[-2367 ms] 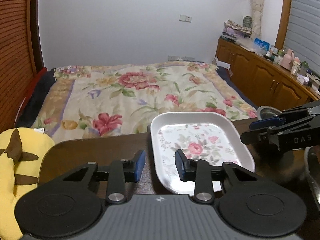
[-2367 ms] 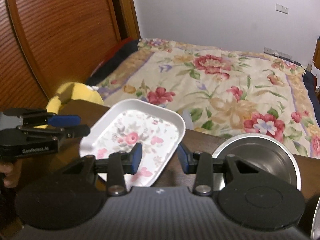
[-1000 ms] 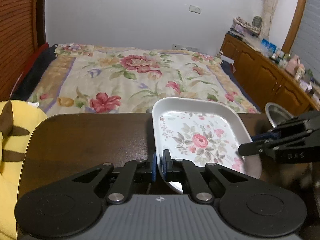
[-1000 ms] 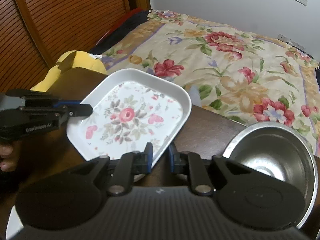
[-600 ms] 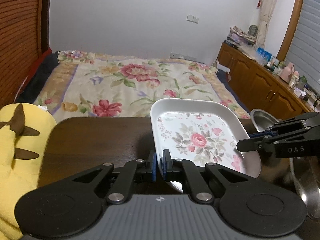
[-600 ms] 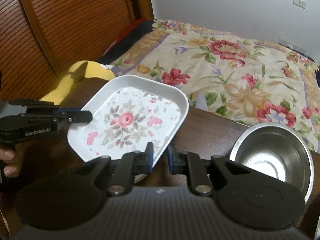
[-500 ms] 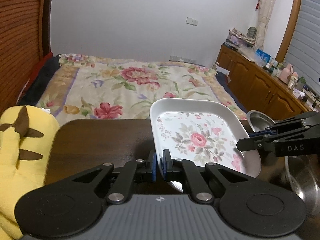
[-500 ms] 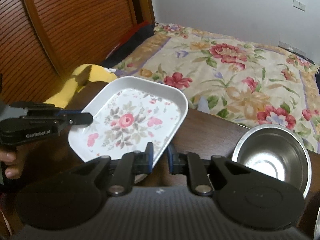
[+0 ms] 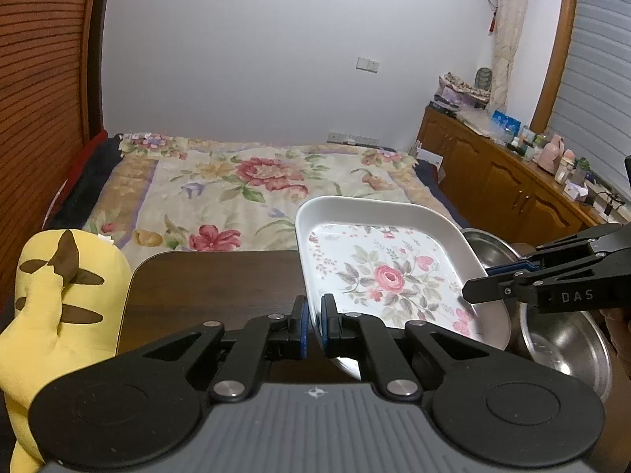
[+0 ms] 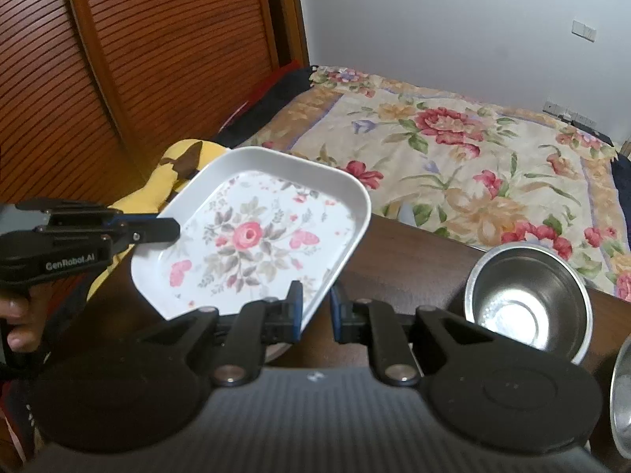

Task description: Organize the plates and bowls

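Floral plate held tilted above the dark desk, clear of its surface. Left tongs pinch the rim at the plate's 7 o'clock; right tongs pinch the rim at its 4 o'clock. Plate underside hidden. Steel bowl on desk at 3 o'clock; second bowl cut off by the frame edge.
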{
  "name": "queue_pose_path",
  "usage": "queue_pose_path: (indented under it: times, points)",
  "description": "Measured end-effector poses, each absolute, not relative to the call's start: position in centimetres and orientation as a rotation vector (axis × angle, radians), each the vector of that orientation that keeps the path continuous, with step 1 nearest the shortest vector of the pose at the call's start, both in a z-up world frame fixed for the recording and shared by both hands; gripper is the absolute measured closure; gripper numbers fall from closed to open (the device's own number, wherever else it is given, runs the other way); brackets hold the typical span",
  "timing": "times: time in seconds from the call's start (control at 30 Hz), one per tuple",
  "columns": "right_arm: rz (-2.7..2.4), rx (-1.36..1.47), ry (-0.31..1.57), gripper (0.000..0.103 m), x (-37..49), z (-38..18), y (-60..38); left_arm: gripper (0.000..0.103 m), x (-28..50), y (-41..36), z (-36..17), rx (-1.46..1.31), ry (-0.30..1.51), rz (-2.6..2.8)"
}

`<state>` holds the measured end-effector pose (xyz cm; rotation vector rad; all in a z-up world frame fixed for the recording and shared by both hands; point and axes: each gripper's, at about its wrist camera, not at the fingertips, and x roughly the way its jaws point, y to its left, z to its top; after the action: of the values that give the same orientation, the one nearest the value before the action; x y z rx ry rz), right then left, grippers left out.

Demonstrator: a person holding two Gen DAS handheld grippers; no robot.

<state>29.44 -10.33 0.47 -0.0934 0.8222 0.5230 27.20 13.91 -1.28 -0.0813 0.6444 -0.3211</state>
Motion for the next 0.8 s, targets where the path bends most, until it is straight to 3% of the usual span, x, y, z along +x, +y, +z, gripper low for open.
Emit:
queue_pose_path:
  times: [0.8]
  points:
    - [0.545,-0.060,0.779,0.087,23.1,1.0,-11.6,0.095,19.4,13.6,0.1,-0.050,0.609,-0.324]
